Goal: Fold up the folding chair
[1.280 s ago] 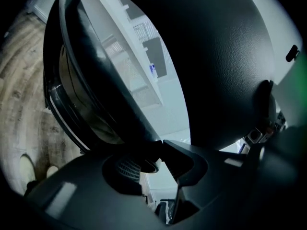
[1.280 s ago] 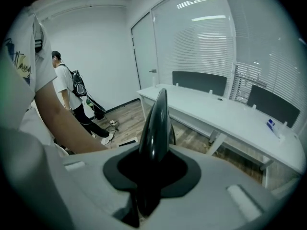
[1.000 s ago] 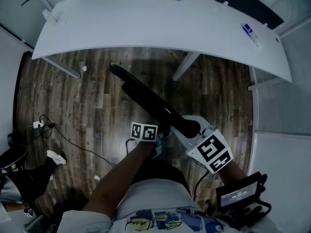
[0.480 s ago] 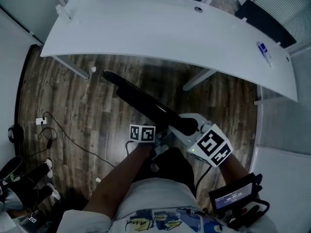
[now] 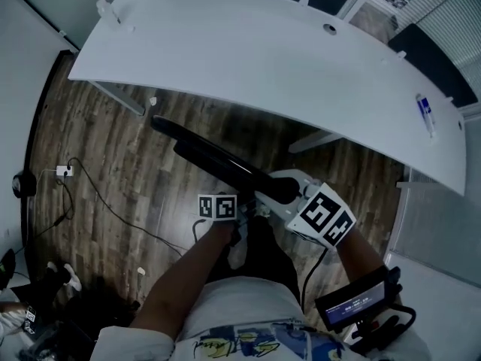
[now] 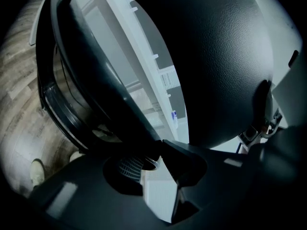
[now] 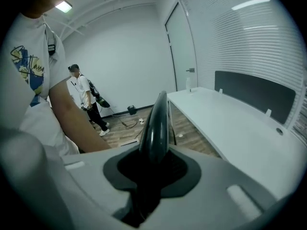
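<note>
Currently the right gripper is closed partway, clamped on the thin edge of the folded black chair. Left gripper is likewise narrowly parted and grips a dark bar of the chair. Chair is flat, slanted over the wood floor, near the white counter.

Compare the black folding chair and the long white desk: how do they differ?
The black folding chair is dark and slim, seen edge-on; the long white desk is pale and broader. The chair slants across the view, its near end clamped in the right tool; the desk stands untouched on its legs. Both are over the wooden floor.
</note>
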